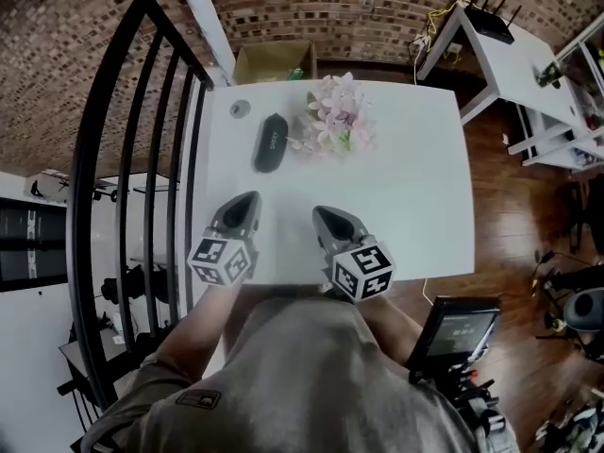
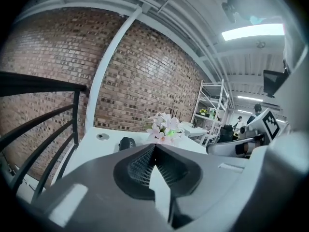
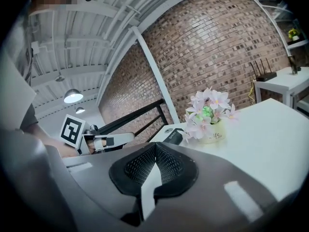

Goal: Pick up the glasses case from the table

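A black oblong glasses case (image 1: pixel 270 142) lies on the white table (image 1: pixel 396 206), at its far left, just left of a pot of pink flowers. My left gripper (image 1: pixel 249 199) hovers over the table's near part, short of the case, jaws shut with nothing between them. My right gripper (image 1: pixel 320 212) hangs beside it to the right, also shut and empty. In the left gripper view the case (image 2: pixel 127 142) shows ahead beyond the jaw tips (image 2: pixel 154 146). The right gripper view has the case (image 3: pixel 174 136) ahead and slightly right of its tips (image 3: pixel 155 144).
The pot of pink flowers (image 1: pixel 335 116) stands right beside the case. A small round grey object (image 1: pixel 239 109) lies near the table's far left corner. A black railing (image 1: pixel 142 159) runs along the table's left side. A brick wall stands behind the table.
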{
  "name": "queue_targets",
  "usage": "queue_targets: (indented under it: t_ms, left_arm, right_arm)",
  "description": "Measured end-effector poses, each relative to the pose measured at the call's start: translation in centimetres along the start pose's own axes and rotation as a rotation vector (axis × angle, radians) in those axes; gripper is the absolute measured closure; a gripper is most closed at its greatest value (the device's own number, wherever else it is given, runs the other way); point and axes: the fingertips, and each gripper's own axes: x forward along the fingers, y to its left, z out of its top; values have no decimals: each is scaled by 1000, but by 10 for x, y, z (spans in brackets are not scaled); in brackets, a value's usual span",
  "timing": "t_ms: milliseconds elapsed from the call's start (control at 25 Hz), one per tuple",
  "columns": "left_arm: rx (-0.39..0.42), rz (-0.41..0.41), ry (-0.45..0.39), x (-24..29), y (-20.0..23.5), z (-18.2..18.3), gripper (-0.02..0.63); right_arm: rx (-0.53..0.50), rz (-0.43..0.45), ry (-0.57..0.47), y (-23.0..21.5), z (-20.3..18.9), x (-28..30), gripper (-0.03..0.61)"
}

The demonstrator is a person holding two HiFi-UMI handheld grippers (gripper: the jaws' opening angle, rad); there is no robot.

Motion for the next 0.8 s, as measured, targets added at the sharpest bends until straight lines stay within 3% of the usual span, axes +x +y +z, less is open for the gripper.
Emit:
queue_targets:
  t_ms: [320, 560, 800]
  left_arm:
    - [47, -22, 91, 50, 33, -16, 610]
    - [143, -19, 165, 85, 51, -41, 375]
    - [236, 6, 218, 119, 66, -64, 262]
  right_arm:
    - [49, -52, 50, -15, -2, 26, 566]
    - [79, -84, 79, -28, -9, 35, 566]
    - [99, -117, 97, -44, -13, 37, 566]
